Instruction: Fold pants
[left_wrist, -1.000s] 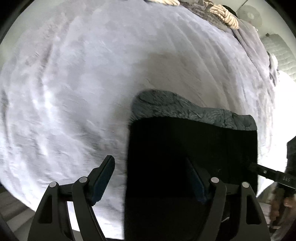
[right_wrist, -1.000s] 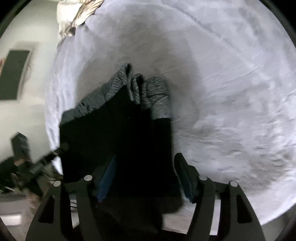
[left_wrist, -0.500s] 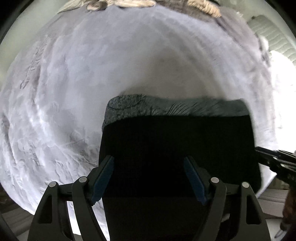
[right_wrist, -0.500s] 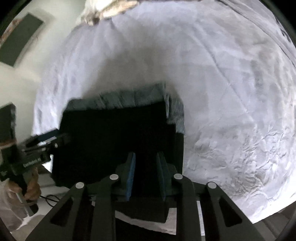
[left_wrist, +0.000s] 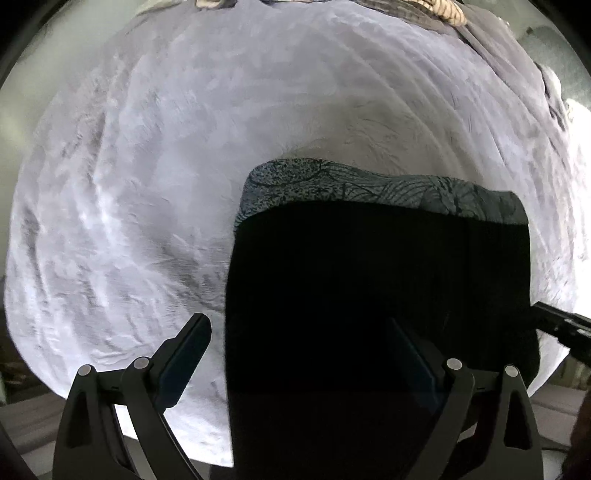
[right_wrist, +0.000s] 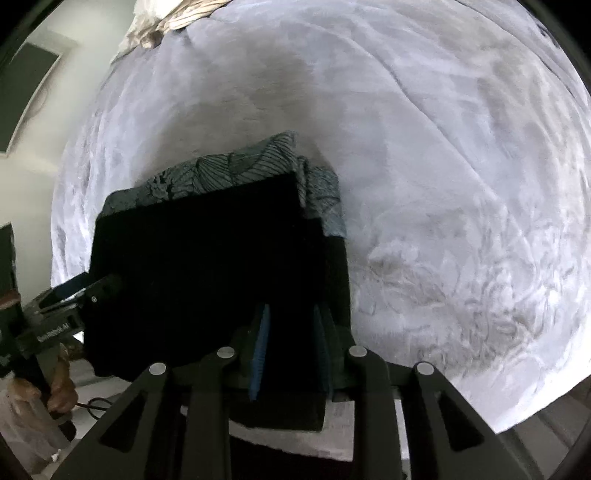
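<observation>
Black pants (left_wrist: 369, 277) lie folded on a pale fleece blanket (left_wrist: 147, 184), with a grey leaf-patterned layer (left_wrist: 369, 184) showing along their far edge. My left gripper (left_wrist: 297, 343) points straight down over their left edge. Its jaws are opening wide, one finger over the blanket and the other over the cloth, and nothing is pinched. My right gripper (right_wrist: 291, 339) holds a fold at the near right edge of the pants (right_wrist: 207, 258). Its jaws are opening a hair, but the blue pads (right_wrist: 262, 343) still press on the black cloth. The left gripper (right_wrist: 74, 295) shows at the pants' left side.
The blanket (right_wrist: 443, 184) spreads wide to the right. A crumpled cream cloth (right_wrist: 162, 22) lies at the bed's far end. A dark panel (right_wrist: 26, 96) hangs on the wall to the left. A hand (right_wrist: 59, 380) grips the left tool's handle. The bed's near edge runs just below both grippers.
The right jaws went from wide open to clamped on the pants' near edge and rose a little. The left jaws spread wider, and that gripper drifted back towards the pants' left edge.
</observation>
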